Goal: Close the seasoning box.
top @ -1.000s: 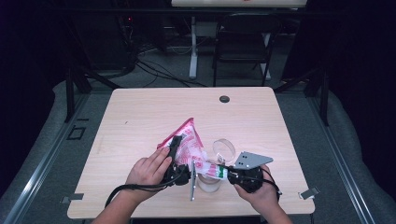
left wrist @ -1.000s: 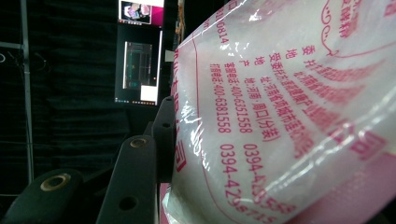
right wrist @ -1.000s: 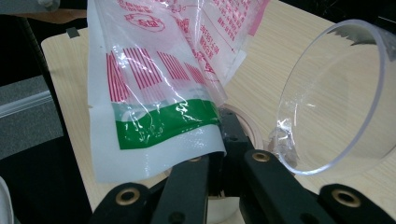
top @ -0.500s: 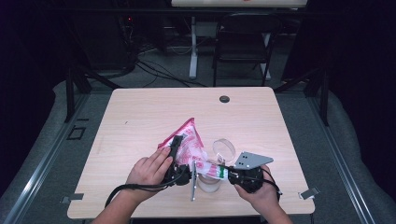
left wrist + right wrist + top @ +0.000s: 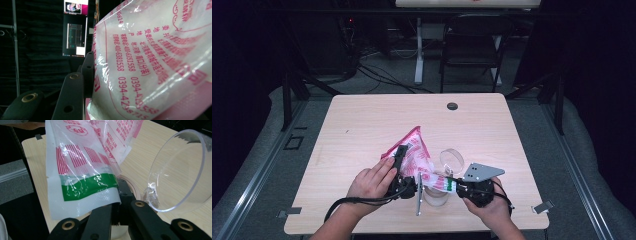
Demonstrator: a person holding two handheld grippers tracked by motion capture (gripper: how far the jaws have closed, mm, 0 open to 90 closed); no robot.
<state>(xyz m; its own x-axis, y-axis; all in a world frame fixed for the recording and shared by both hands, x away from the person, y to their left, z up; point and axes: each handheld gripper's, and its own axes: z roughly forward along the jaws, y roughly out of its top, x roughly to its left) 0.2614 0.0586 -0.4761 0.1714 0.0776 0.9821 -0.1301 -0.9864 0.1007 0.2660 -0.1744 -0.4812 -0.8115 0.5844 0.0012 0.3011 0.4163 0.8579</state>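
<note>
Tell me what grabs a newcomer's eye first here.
The pink-printed plastic bag stretched near the wooden table's front edge, pinched between the left tongs and the right tongs. Beside it stands a clear plastic ring, right of the bag.

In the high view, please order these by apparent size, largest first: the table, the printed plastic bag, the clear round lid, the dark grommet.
1. table
2. printed plastic bag
3. clear round lid
4. dark grommet
</note>
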